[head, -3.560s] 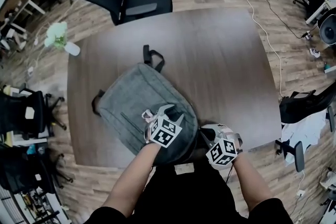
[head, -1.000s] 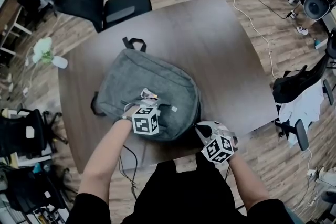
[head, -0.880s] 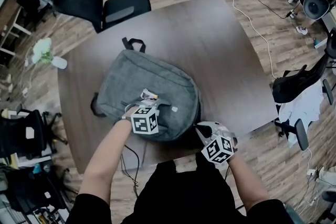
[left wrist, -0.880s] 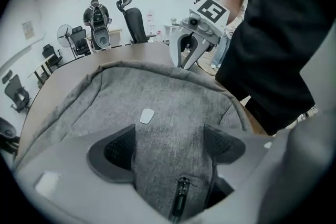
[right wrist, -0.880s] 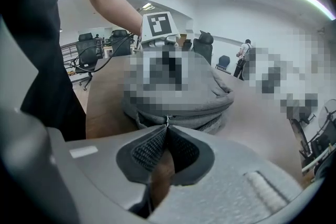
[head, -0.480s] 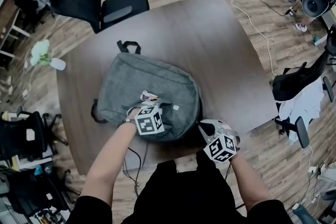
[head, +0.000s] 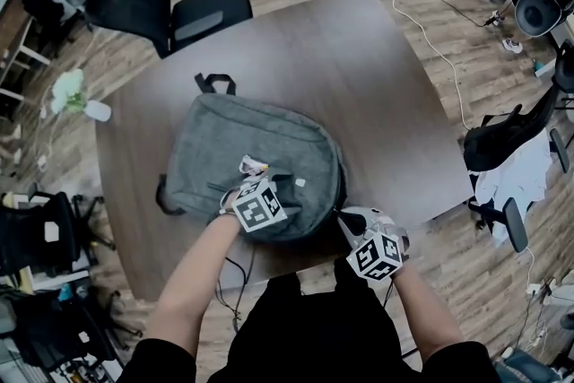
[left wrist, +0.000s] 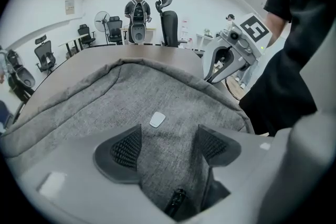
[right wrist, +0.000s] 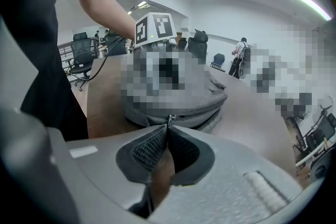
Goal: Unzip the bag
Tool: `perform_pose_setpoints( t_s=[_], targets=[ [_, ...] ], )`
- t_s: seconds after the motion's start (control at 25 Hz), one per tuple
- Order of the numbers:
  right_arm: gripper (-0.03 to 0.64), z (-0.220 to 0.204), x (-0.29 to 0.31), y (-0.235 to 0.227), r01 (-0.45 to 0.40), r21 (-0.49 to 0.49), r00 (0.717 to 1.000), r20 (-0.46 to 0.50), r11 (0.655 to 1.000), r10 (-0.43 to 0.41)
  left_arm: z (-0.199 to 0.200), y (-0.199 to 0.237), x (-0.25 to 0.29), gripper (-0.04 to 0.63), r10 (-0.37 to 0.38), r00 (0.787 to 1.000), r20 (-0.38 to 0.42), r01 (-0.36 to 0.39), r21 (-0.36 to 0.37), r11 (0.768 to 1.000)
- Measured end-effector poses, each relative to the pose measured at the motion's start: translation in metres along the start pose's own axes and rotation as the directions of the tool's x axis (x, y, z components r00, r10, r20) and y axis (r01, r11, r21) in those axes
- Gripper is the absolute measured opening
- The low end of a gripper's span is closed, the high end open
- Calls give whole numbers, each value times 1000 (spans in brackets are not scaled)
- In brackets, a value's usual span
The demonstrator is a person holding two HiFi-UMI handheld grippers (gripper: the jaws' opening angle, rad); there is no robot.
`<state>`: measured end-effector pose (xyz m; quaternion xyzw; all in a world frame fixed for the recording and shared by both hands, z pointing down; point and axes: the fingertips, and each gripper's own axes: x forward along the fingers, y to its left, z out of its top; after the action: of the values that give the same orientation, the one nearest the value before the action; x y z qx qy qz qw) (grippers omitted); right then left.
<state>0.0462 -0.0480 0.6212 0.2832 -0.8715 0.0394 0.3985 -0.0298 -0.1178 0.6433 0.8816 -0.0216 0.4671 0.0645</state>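
A grey backpack (head: 247, 152) lies flat on the dark wooden table (head: 377, 85), its black handle (head: 213, 83) at the far end. My left gripper (head: 262, 179) rests on the bag's near part. In the left gripper view its jaws (left wrist: 165, 139) are closing, the pads are still apart, and only grey fabric and a small white tag (left wrist: 157, 119) lie between them. My right gripper (head: 345, 224) sits at the bag's near right corner by the table edge. In the right gripper view it (right wrist: 168, 131) is shut on the metal zipper pull (right wrist: 169, 121) at the closed zip line.
A black office chair (head: 179, 0) stands beyond the table's far left corner. A white vase with a plant (head: 76, 94) is at the left edge. A white cable (head: 421, 22) runs over the floor on the right, near another chair (head: 507, 139).
My left gripper has slid a little to the right along the bag's near part. The right gripper has stayed in place at the bag's corner.
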Motion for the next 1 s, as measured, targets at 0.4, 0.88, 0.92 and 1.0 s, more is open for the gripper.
perform_pose_setpoints(
  t_s=[0.4, 0.88, 0.92, 1.0],
  targets=[
    [15, -2, -3, 16, -7, -13, 1000, -9, 1000, 7, 17, 10, 8, 314, 98, 995, 33, -93, -135, 987],
    [17, -15, -21, 3, 41, 8, 999, -28, 999, -41, 41, 30, 19, 284, 202, 978, 56, -181, -262, 948],
    [18, -16, -20, 4, 42, 6, 999, -29, 999, -41, 44, 31, 20, 282, 211, 976, 55, -189, -272, 944],
    [20, -17, -20, 7, 43, 4, 999, -32, 999, -43, 47, 34, 22, 281, 228, 972, 51, -204, -291, 935]
  ],
)
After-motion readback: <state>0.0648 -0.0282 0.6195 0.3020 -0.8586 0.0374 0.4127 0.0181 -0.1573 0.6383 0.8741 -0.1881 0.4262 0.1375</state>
